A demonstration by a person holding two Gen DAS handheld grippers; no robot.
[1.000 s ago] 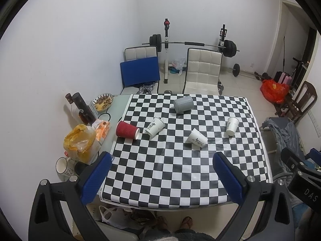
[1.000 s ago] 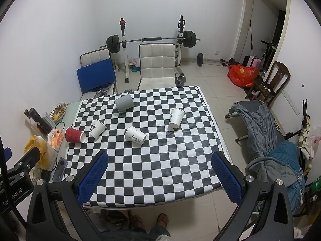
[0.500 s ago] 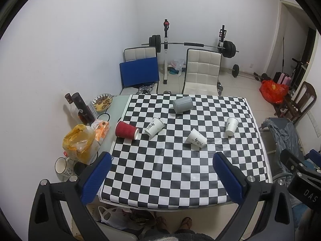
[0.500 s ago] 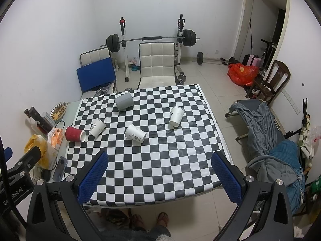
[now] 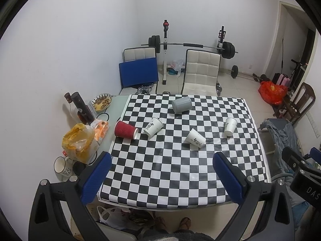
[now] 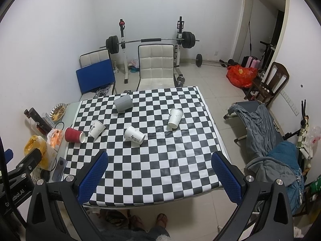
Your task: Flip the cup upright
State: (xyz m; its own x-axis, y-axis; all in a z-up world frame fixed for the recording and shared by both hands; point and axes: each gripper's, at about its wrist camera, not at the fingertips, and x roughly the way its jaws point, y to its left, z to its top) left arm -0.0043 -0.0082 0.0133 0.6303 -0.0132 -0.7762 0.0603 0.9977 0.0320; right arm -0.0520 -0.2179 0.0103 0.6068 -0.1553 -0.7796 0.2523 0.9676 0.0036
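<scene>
Several cups lie on their sides on the checkered table (image 5: pixel 180 170): a red ribbed cup (image 5: pixel 125 129) at the left edge, a white paper cup (image 5: pixel 153 126) beside it, a grey cup (image 5: pixel 181 104) at the back, a white cup (image 5: pixel 195 138) in the middle and a white cup (image 5: pixel 230 126) at the right. They also show in the right wrist view: red (image 6: pixel 74 135), white (image 6: pixel 96 128), grey (image 6: pixel 123 103), white (image 6: pixel 134 135), white (image 6: pixel 175 118). My left gripper (image 5: pixel 161 176) and right gripper (image 6: pixel 159 175) are open and empty, high above the table's near edge.
Left of the cloth stand dark bottles (image 5: pixel 81 108), a snack bowl (image 5: pixel 101 101), a yellow bag (image 5: pixel 78 142) and a mug (image 5: pixel 61 165). Two chairs (image 5: pixel 200 70) and a barbell rack (image 5: pixel 190 45) stand behind the table. A cot with clothes (image 6: pixel 266 132) is at the right.
Both views have drifted slightly back and up; the table looks a little farther. No cup has moved. Both grippers stay open.
</scene>
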